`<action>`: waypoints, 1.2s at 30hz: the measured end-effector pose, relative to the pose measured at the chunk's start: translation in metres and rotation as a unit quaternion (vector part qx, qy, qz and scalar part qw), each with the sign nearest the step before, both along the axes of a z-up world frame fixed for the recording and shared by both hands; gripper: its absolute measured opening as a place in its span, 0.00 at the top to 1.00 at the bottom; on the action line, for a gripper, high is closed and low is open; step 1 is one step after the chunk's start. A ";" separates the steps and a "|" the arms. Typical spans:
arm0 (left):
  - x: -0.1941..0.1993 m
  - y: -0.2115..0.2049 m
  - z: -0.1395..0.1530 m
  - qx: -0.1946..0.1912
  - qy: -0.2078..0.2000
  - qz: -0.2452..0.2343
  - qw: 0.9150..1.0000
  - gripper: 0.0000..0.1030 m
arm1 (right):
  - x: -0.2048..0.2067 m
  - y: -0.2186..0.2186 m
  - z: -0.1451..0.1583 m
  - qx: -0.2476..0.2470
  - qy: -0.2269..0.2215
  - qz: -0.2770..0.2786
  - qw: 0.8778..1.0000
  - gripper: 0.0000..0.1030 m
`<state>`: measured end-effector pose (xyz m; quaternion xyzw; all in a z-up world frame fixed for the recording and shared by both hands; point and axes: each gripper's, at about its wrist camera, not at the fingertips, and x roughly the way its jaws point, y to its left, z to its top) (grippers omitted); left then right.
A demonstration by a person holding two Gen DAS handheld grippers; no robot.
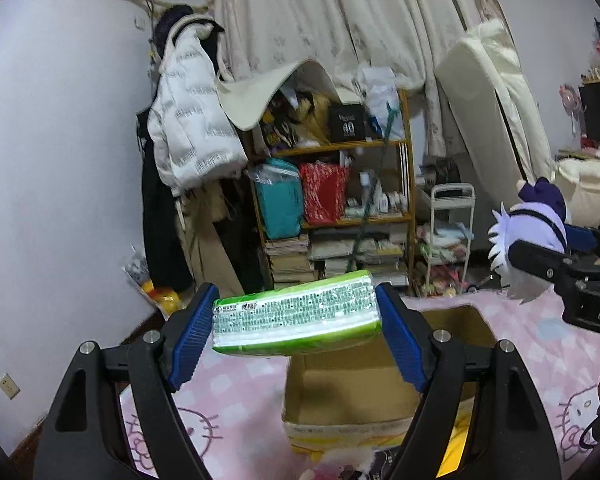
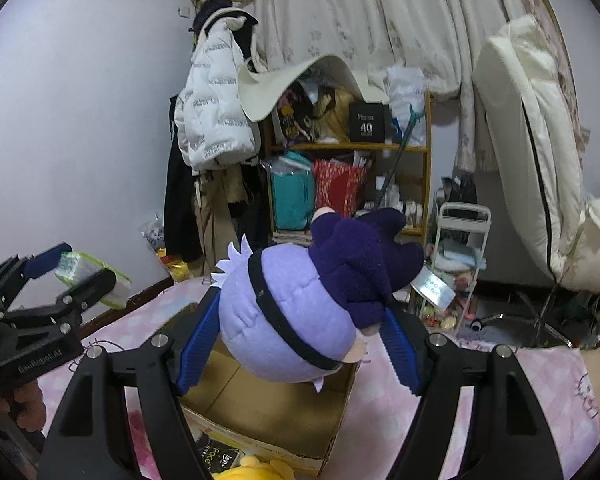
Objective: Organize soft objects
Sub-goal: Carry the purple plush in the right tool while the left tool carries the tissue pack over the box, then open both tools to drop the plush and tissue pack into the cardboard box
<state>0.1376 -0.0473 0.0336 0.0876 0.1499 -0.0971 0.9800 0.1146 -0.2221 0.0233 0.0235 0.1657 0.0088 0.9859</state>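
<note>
Box: open brown cardboard box [image 1: 352,384] is sitting on the pink checked bedspread [image 1: 236,392].
Right gripper [image 2: 300,320]: is hanging over the box, pinching an upside-down lilac plush doll [image 2: 296,316].
Left gripper [image 1: 296,320]: is hovering level, clamping a green plastic tissue pack [image 1: 296,318], long axis left-right.

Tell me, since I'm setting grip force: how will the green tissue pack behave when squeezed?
The tissue pack, held between the left gripper jaws, probably squashes easily. Its glossy wrap may slip. It hangs level, so it seems light.
</note>
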 end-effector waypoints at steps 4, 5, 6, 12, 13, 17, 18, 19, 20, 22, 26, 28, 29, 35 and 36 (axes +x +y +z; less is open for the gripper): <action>0.016 -0.006 -0.022 0.002 0.029 -0.007 1.000 0.24 | 0.011 -0.007 -0.021 0.014 0.018 0.002 1.000 0.23; 0.018 -0.007 -0.027 0.004 0.034 -0.008 0.999 0.24 | 0.014 -0.009 -0.026 0.016 0.024 0.002 1.000 0.23; 0.021 -0.010 -0.032 0.008 0.039 -0.011 0.999 0.24 | 0.017 -0.010 -0.029 0.017 0.029 0.003 0.999 0.23; 0.035 -0.019 -0.057 0.024 0.077 -0.026 0.996 0.24 | 0.028 -0.017 -0.049 0.029 0.051 0.011 0.998 0.22; 0.037 -0.020 -0.062 0.025 0.084 -0.026 0.996 0.24 | 0.030 -0.018 -0.053 0.033 0.056 0.012 0.998 0.22; 0.043 -0.020 -0.072 0.024 0.104 -0.026 0.994 0.24 | 0.035 -0.022 -0.064 0.053 0.071 0.024 0.996 0.20; 0.044 -0.019 -0.074 0.022 0.108 -0.026 0.994 0.24 | 0.037 -0.022 -0.067 0.057 0.076 0.028 0.995 0.19; 0.045 -0.019 -0.075 0.021 0.111 -0.025 0.993 0.24 | 0.036 -0.022 -0.070 0.060 0.081 0.030 0.994 0.19; 0.046 -0.017 -0.076 0.020 0.113 -0.024 0.993 0.24 | 0.037 -0.022 -0.073 0.061 0.086 0.031 0.994 0.19; 0.047 -0.015 -0.078 0.019 0.117 -0.021 0.993 0.24 | 0.037 -0.021 -0.077 0.065 0.095 0.035 0.993 0.18; 0.046 -0.011 -0.078 0.013 0.129 -0.020 0.991 0.24 | 0.036 -0.020 -0.081 0.069 0.105 0.040 0.991 0.17; 0.045 -0.011 -0.078 0.011 0.134 -0.019 0.991 0.23 | 0.034 -0.018 -0.081 0.067 0.109 0.042 0.991 0.16; 0.045 -0.010 -0.078 0.010 0.136 -0.019 0.990 0.23 | 0.033 -0.018 -0.081 0.066 0.110 0.043 0.991 0.15; 0.040 -0.012 -0.081 0.021 0.140 -0.028 0.990 0.22 | 0.032 -0.018 -0.084 0.064 0.126 0.043 0.989 0.13; 0.039 -0.013 -0.081 0.023 0.140 -0.028 0.989 0.20 | 0.032 -0.018 -0.085 0.061 0.129 0.043 0.989 0.13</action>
